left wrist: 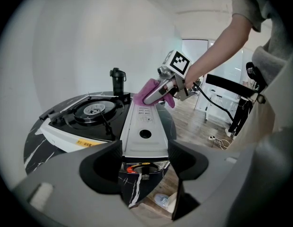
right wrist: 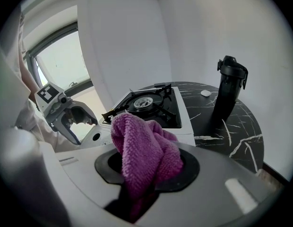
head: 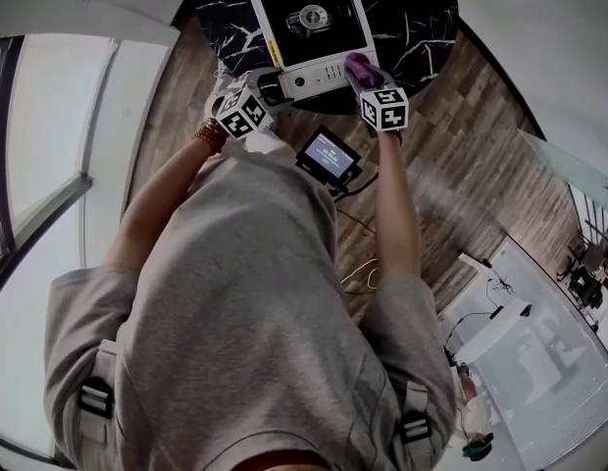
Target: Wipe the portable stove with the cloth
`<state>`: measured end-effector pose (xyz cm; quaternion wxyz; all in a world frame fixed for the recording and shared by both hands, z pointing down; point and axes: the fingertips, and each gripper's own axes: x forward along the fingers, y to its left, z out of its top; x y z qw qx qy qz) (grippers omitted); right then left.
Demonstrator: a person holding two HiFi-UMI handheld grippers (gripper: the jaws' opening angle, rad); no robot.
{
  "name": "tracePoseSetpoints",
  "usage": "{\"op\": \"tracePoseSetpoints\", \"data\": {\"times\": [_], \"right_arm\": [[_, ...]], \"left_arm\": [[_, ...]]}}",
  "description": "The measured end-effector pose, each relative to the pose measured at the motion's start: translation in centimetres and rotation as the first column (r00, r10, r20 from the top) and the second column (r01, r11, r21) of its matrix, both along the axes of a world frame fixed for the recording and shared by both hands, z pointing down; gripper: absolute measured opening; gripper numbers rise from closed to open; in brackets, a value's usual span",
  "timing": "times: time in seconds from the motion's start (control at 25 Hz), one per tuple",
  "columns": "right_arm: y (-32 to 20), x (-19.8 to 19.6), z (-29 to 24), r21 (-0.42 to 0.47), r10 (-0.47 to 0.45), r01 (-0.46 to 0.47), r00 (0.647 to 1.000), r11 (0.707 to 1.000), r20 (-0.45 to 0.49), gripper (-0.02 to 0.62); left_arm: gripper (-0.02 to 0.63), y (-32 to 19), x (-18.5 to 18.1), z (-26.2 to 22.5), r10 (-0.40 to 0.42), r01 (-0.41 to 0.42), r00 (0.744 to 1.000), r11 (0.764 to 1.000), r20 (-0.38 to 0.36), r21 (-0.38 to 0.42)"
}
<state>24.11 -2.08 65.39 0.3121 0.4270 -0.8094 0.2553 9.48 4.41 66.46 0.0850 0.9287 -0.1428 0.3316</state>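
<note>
Right jaws: the right gripper (right wrist: 146, 174) is clamped on the purple cloth (right wrist: 142, 150), which bunches up between the pads.
Left jaws: the left gripper (left wrist: 145, 162) stands wide apart with the near end of the stove's silver panel (left wrist: 144, 126) between the pads; I cannot tell whether they touch it.
Cloth: it rests on the far end of that panel, opposite the left gripper.
Stove: the portable stove (head: 309, 27) sits on the round black marble table (right wrist: 231, 136), its panel side towards the person.
In the way: black pan supports rise around the burner (left wrist: 93, 109), just beside the panel.
Beyond the stove: a black bottle (right wrist: 230, 91) stands upright on the table, apart from the stove.
Farthest: a small white object (right wrist: 205, 93) lies near the table's far rim.
</note>
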Motion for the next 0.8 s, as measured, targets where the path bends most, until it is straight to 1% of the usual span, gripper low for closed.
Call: {"op": "tracePoseSetpoints", "data": {"times": [0.2, 0.32, 0.64, 0.8], "right_arm": [[0.4, -0.9, -0.1, -0.022, -0.029, 0.029, 0.999, 0.999, 0.015, 0.146], [0.7, -1.6, -0.1, -0.019, -0.043, 0.044, 0.999, 0.999, 0.022, 0.146], [1.0, -2.6, 0.1, -0.032, -0.059, 0.061, 0.997, 0.998, 0.049, 0.144], [1.2, -3.2, 0.2, -0.054, -0.072, 0.076, 0.994, 0.996, 0.083, 0.144]], "left_arm": [[0.282, 0.0, 0.0, -0.1, -0.002, 0.002, 1.000, 1.000, 0.000, 0.001], [0.284, 0.0, 0.1, -0.1, -0.002, 0.002, 1.000, 1.000, -0.002, 0.002], [0.284, -0.1, 0.1, 0.1, -0.008, 0.008, 1.000, 1.000, 0.002, 0.001], [0.284, 0.0, 0.1, 0.1, -0.009, 0.009, 1.000, 1.000, -0.001, -0.001]]}}
